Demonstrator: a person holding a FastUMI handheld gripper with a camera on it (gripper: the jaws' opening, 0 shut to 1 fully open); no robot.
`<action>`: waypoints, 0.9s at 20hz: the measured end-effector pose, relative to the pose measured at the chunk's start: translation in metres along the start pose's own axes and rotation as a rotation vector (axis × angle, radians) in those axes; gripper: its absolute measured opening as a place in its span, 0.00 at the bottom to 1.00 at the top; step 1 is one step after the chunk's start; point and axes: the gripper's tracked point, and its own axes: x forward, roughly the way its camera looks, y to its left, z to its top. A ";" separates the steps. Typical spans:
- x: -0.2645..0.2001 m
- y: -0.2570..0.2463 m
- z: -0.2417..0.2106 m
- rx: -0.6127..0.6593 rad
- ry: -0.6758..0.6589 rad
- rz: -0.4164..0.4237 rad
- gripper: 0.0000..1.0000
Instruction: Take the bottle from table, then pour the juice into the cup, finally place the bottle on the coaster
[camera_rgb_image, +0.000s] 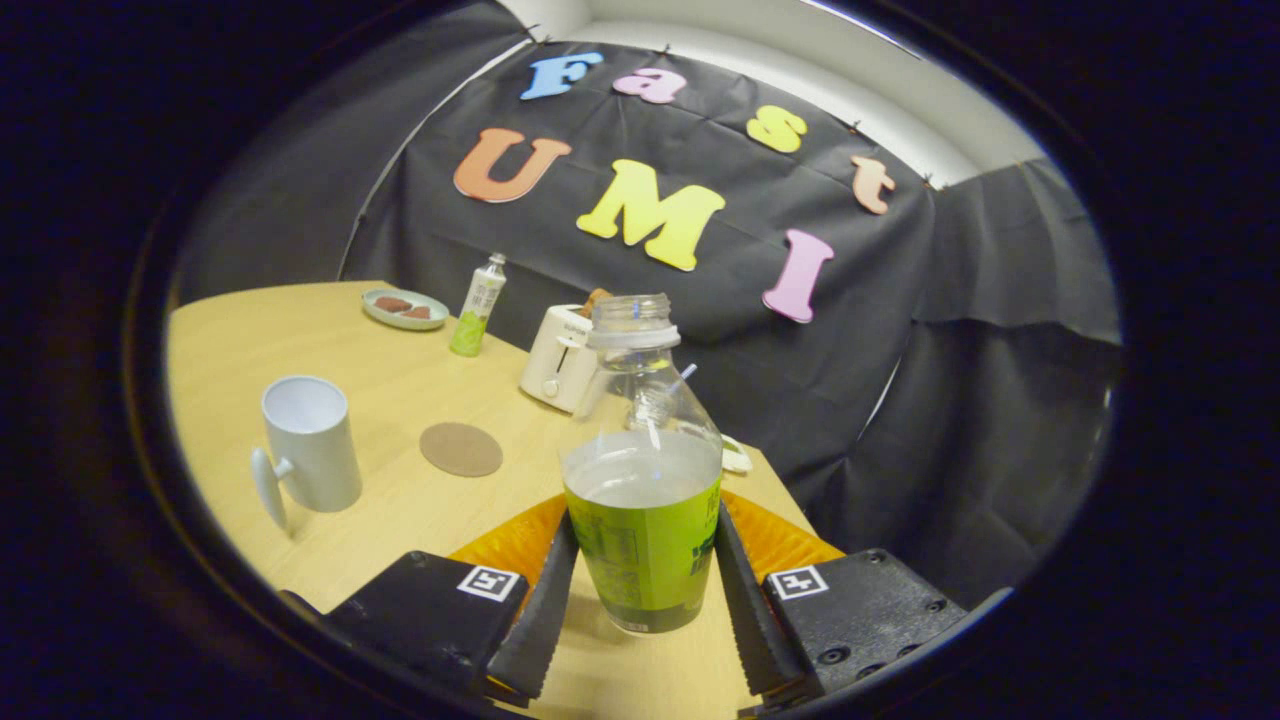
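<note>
An uncapped clear bottle (642, 400) with a green label sits between my fingers, about half full of pale juice. My gripper (645, 570) is shut on it, both fingers pressing the label's sides. The bottle stands roughly upright, and its base seems slightly off the wooden table (400, 540). A white cup (308, 440) with a handle stands beyond the left finger. A round brown coaster (460, 449) lies flat between the cup and the bottle, a little farther back.
A white toaster (558, 368) stands behind the coaster near the table's far edge. Farther back are a small green-and-white bottle (478, 305) and a plate (405, 309) with brown pieces. A small pale object (737, 458) lies just behind the held bottle.
</note>
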 end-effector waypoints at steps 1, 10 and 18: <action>0.004 0.003 -0.001 -0.045 0.014 0.001 0.76; 0.009 0.021 0.019 -0.370 0.011 -0.043 0.76; 0.003 0.056 0.043 -0.659 -0.086 -0.094 0.76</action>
